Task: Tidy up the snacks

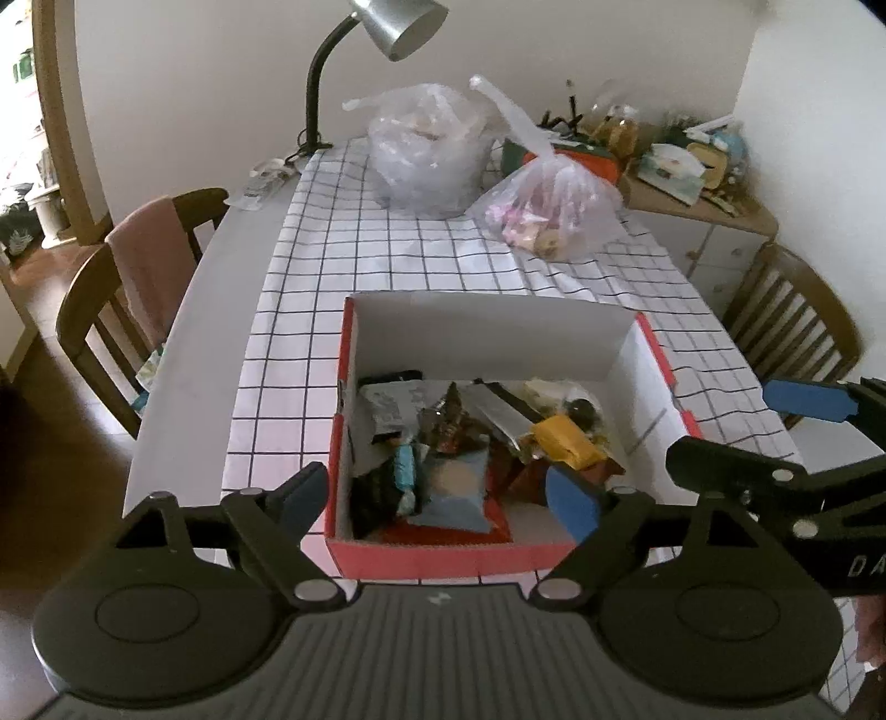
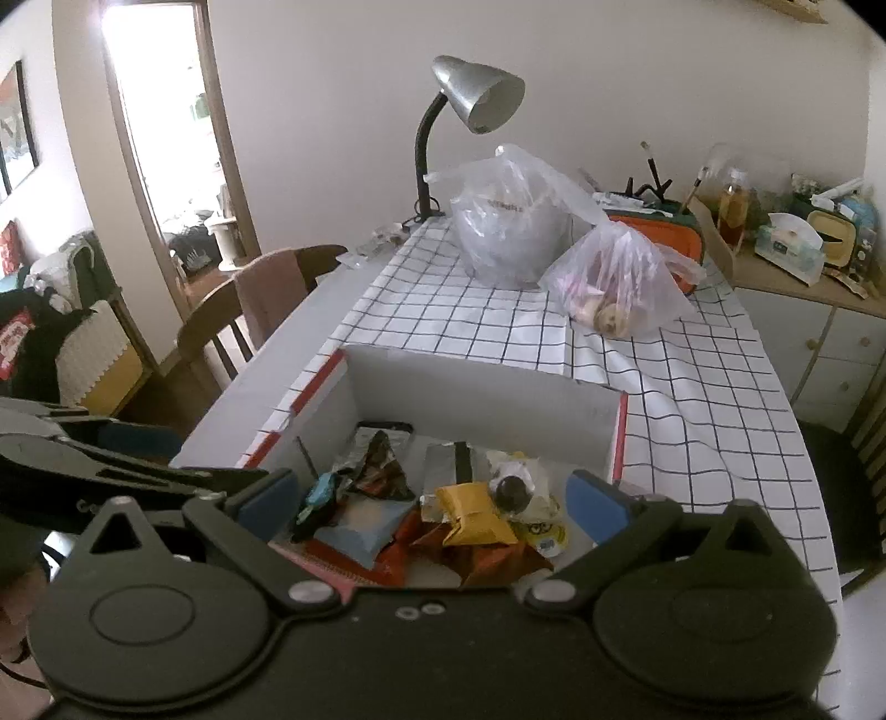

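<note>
snacks [image 1: 454,443]: mixed wrapped packets heaped in a red box [image 1: 443,559] with white inner walls, standing on the near part of a checked tablecloth [image 1: 421,266]. left gripper [image 1: 443,493] and right gripper [image 2: 432,498] both hang above the box's near edge, jaws spread wide, nothing between them. far end of cloth: two clear plastic bags [image 1: 432,149], desk lamp [image 1: 387,33] far left.
</note>
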{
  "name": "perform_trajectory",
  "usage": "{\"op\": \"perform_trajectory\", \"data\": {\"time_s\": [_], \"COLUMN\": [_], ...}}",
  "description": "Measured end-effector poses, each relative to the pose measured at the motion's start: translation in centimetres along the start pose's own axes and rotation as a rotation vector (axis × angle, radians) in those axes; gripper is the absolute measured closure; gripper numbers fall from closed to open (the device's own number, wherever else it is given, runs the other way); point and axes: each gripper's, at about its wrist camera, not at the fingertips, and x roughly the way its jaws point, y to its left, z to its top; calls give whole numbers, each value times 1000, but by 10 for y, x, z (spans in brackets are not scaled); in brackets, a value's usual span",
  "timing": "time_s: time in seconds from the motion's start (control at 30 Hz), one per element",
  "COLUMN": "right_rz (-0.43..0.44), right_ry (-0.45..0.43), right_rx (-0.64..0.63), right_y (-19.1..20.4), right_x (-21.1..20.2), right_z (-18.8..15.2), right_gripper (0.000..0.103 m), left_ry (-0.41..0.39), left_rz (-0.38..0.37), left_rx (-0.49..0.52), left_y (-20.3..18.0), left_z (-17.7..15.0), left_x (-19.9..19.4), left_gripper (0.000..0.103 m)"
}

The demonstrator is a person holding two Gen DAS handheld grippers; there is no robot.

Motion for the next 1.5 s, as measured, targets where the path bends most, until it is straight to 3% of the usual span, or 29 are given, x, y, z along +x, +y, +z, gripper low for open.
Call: {"op": "perform_trajectory", "data": {"time_s": [0.13, 0.2, 0.27, 0.8, 1.5], "right_rz": [4, 6, 7, -32, -48], "right_ry": [-21, -26, -32, -105, -108], "right_rx": [12, 16, 16, -4, 49], "right_y": [0, 1, 1, 12, 10], "right_x": [-15, -21, -26, -59, -68], "right_z": [-6, -9, -13, -38, -54], "right_gripper": [0, 0, 0, 0, 0], "left_ry": [-22, -36, -47, -124, -100], "left_rz": [-2, -8, -16, 40, 25], "left_rx": [6, 3, 2, 34, 20], "left_y": [-1, -1, -1, -6, -7], "left_z": [-8, -13, -17, -47, -64], "left_x": [-12, -19, -25, -63, -65], "left_gripper": [13, 3, 0, 0, 0]}}
